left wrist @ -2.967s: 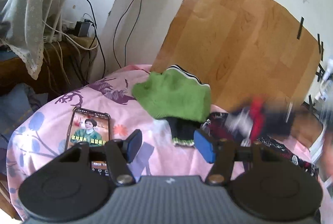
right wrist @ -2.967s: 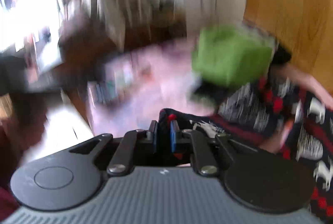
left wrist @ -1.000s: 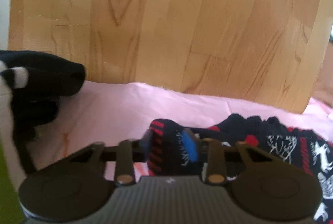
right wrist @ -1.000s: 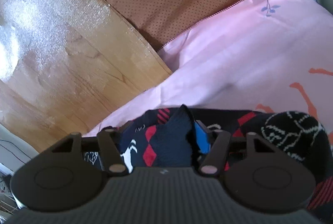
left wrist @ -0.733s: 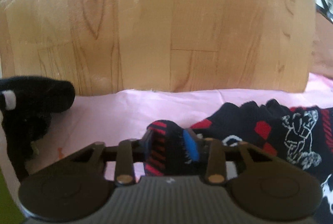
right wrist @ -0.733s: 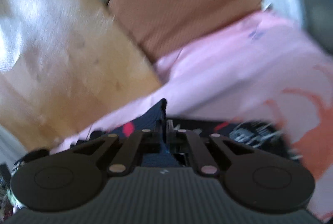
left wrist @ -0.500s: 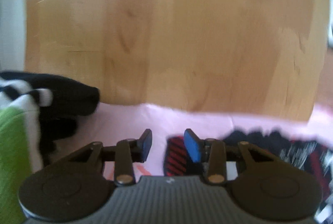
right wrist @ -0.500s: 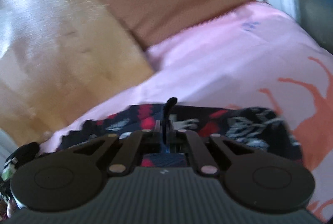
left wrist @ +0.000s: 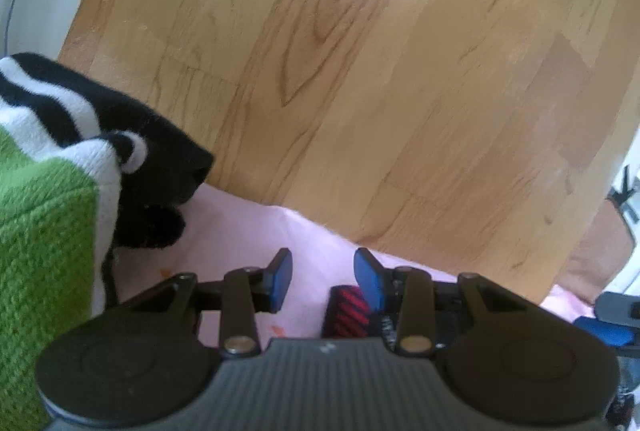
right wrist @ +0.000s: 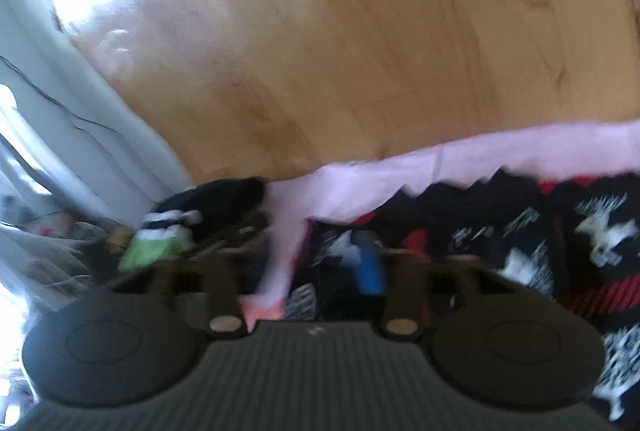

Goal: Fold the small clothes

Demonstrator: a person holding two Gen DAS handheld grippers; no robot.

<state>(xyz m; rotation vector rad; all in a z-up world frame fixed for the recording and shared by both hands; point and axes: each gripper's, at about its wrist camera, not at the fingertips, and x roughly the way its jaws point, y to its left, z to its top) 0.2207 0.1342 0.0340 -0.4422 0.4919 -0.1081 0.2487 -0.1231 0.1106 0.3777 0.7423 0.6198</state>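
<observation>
A dark knitted garment with red and white patterns [right wrist: 520, 231] lies flat on the pink sheet [right wrist: 360, 171]. My right gripper [right wrist: 296, 259] hovers over its left edge. Its jaws are opening, with only sheet and the garment's edge beneath them and nothing pinched. In the left wrist view my left gripper [left wrist: 323, 273] is open over bare pink sheet [left wrist: 240, 231]. The garment's red-striped cuff [left wrist: 346, 315] lies just under its right finger. A folded green garment with black and white stripes [left wrist: 48, 231] sits to the left. It shows small and blurred in the right wrist view as the green garment [right wrist: 152, 247].
A tall wooden board [left wrist: 360, 71] stands right behind the sheet's far edge. A white wall with cables [right wrist: 80, 103] is at the left. Part of the other gripper [left wrist: 616, 315] shows at the right edge of the left wrist view.
My left gripper let go of the red-striped cuff and moved left, towards the green garment. My right gripper pinched a fold of the dark garment, then released it and swung quickly left.
</observation>
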